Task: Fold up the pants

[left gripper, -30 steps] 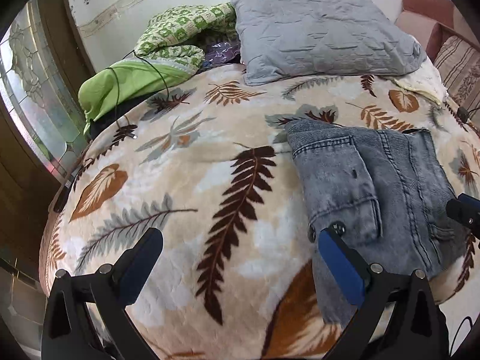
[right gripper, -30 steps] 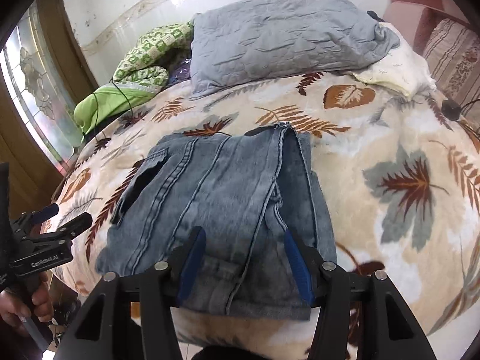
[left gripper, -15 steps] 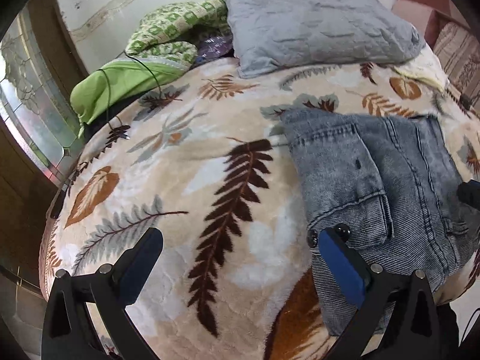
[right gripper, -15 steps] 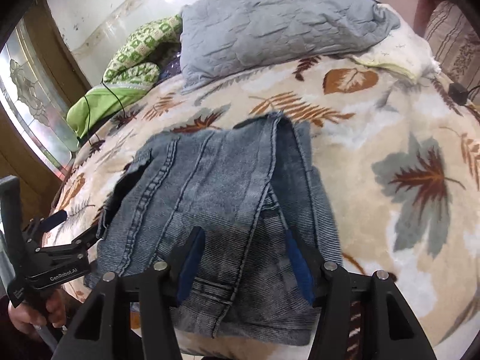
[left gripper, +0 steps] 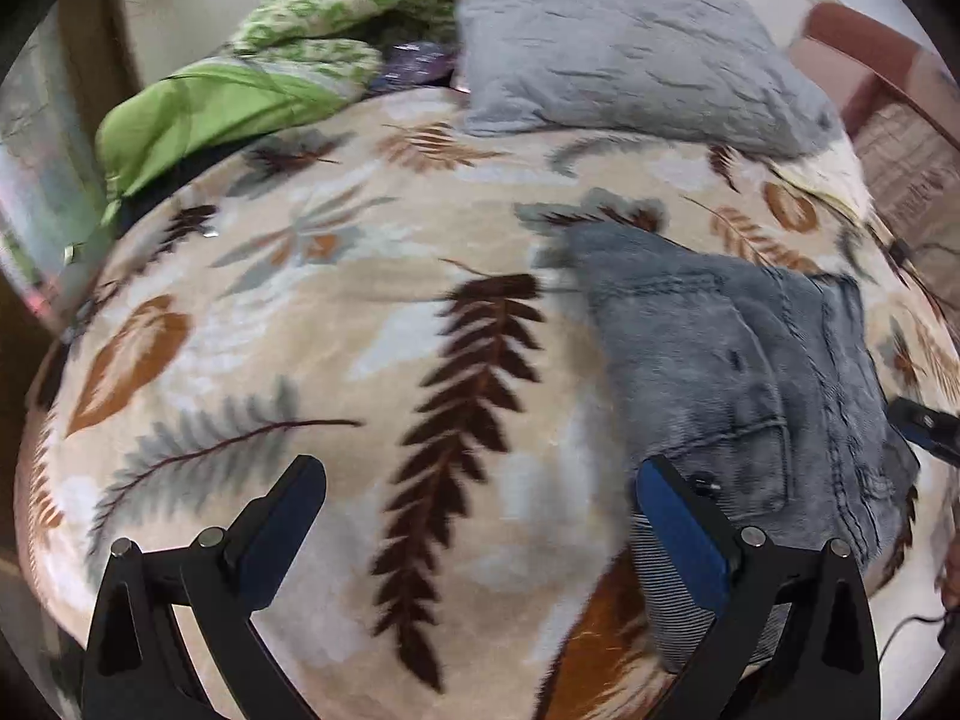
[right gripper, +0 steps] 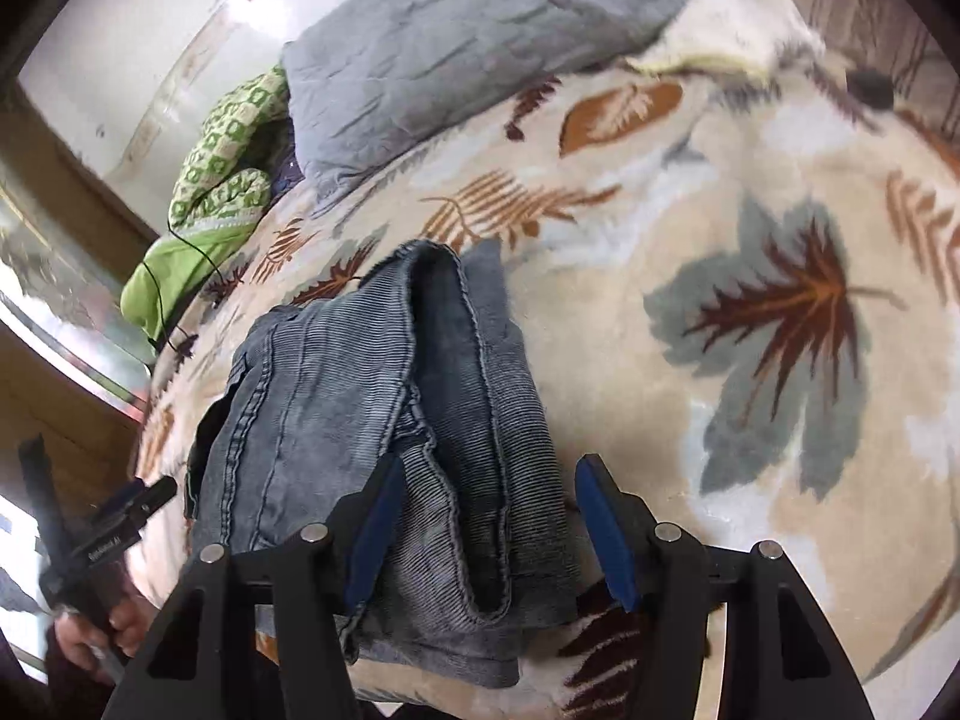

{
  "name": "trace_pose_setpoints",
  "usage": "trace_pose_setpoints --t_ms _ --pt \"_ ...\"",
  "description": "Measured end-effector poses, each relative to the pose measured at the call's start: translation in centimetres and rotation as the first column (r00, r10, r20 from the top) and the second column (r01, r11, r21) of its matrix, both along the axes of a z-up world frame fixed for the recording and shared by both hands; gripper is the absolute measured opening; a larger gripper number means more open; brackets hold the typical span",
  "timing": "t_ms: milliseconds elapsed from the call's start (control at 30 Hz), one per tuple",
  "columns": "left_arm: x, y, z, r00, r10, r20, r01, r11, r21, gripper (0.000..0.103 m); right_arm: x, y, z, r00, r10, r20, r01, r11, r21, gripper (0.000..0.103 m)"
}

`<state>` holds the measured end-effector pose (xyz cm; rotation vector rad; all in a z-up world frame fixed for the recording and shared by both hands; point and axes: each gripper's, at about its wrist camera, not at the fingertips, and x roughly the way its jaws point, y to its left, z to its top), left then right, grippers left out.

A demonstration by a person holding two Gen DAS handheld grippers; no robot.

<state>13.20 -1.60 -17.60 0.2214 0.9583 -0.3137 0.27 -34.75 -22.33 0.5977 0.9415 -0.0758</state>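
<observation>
The grey-blue denim pants (left gripper: 738, 378) lie folded in a compact stack on the leaf-patterned blanket (left gripper: 336, 330), near the bed's front edge. My left gripper (left gripper: 480, 498) is open and empty, with its right finger (left gripper: 678, 534) over the stack's near left corner. In the right wrist view the pants (right gripper: 384, 420) lie just ahead of my right gripper (right gripper: 483, 510), which is open, its fingers on either side of the stack's near edge. The left gripper also shows in the right wrist view (right gripper: 114, 534), at the stack's left side.
A large grey pillow (left gripper: 624, 54) and a green patterned quilt (left gripper: 282, 72) lie at the head of the bed. A thin black cable (right gripper: 180, 258) runs over the green cloth. A small black object (right gripper: 870, 87) lies at the far right. The blanket's edge drops off near me.
Both grippers have moved in closer to the folded pants and the right wrist view has tilted. The pants' top fold looks more bunched. Both grippers stay open.
</observation>
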Motion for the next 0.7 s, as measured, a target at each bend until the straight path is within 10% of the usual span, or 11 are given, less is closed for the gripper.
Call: trace_pose_setpoints --t_ms 700 --pt "-2.4 -3.7 1.6 0.989 -0.075 0.126 0.064 0.994 0.087 0.103 0.3 1.3 -0.6 1.0 0.008 0.004 -0.008 1.0 -0.024 0.065"
